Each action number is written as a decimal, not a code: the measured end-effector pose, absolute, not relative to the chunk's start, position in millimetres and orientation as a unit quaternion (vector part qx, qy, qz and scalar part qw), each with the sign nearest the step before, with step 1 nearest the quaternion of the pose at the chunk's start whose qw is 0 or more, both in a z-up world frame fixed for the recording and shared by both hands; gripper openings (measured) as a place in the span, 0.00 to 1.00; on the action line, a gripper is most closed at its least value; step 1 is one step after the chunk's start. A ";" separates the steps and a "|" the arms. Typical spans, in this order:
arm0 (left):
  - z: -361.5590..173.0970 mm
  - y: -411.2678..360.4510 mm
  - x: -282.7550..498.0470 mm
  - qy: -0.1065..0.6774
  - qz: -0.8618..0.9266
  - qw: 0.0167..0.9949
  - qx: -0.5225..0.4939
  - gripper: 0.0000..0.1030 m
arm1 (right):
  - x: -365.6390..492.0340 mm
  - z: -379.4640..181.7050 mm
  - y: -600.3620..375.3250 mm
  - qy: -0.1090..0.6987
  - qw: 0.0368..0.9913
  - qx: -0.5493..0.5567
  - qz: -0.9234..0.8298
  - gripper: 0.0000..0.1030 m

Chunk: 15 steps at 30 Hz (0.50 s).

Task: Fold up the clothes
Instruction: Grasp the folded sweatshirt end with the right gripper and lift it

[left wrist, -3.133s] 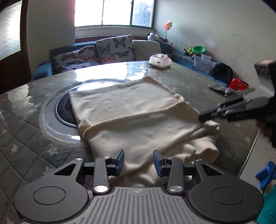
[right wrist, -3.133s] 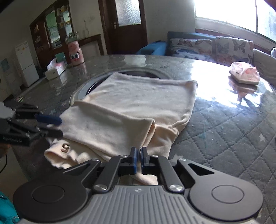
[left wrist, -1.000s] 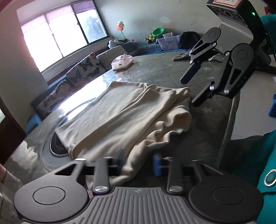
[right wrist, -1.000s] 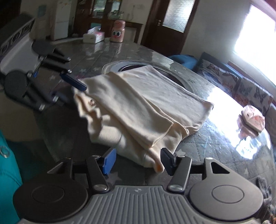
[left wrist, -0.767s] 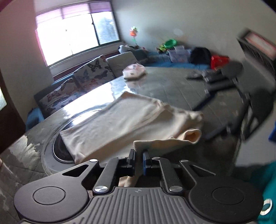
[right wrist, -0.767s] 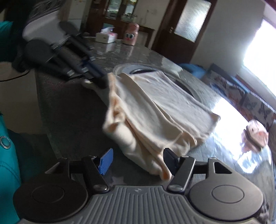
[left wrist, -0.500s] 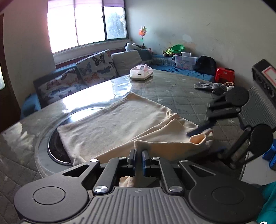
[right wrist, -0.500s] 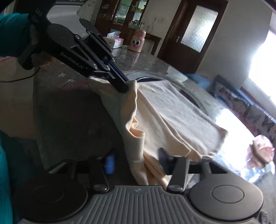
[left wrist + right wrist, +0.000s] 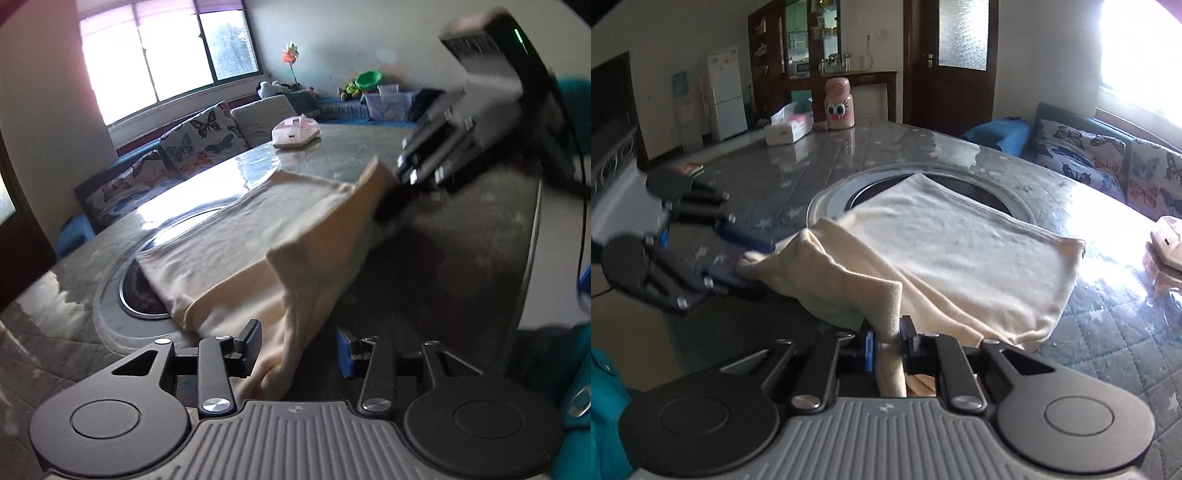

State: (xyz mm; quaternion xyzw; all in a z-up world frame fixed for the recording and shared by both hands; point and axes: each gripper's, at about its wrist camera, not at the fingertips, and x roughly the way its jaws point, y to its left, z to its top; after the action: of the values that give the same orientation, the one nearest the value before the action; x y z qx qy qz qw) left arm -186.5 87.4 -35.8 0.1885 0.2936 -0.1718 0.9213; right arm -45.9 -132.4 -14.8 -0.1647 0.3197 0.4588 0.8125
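Near me at the table's (image 9: pixel 1108 325) front edge, my right gripper (image 9: pixel 886 341) is closing, pinching a raised corner of the cream garment (image 9: pixel 960 251). My left gripper (image 9: pixel 298 350) is opening – cloth hangs between its jaws, unpressed. The garment looks soft, light and floppy – best held at corners. Beyond, only the right view shows the pink bottle (image 9: pixel 839 104); only the left, the window (image 9: pixel 162 59)

Your left gripper (image 9: pixel 298 349) is matte black, with round pivot discs, silver screw heads on its linkage arms and a ribbed grey plate at the base; one pad (image 9: pixel 343 353) is blue. Your right gripper (image 9: pixel 887 339) matches it, with a blue pad (image 9: pixel 868 350) too. Its grey housing carries a green light and a black cable. Your sleeve (image 9: pixel 607 413) is teal
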 end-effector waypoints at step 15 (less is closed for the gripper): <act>-13.5 94.0 -208.8 0.266 -0.159 0.933 0.181 0.10 | -83.1 3.1 -148.5 0.283 0.829 -0.159 0.455 0.09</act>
State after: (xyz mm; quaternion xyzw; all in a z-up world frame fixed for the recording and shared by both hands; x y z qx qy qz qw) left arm -208.8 94.0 -13.5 0.1808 0.2663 -0.1590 0.9333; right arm -83.1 -148.5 3.1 -0.1589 0.2832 0.4552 0.8291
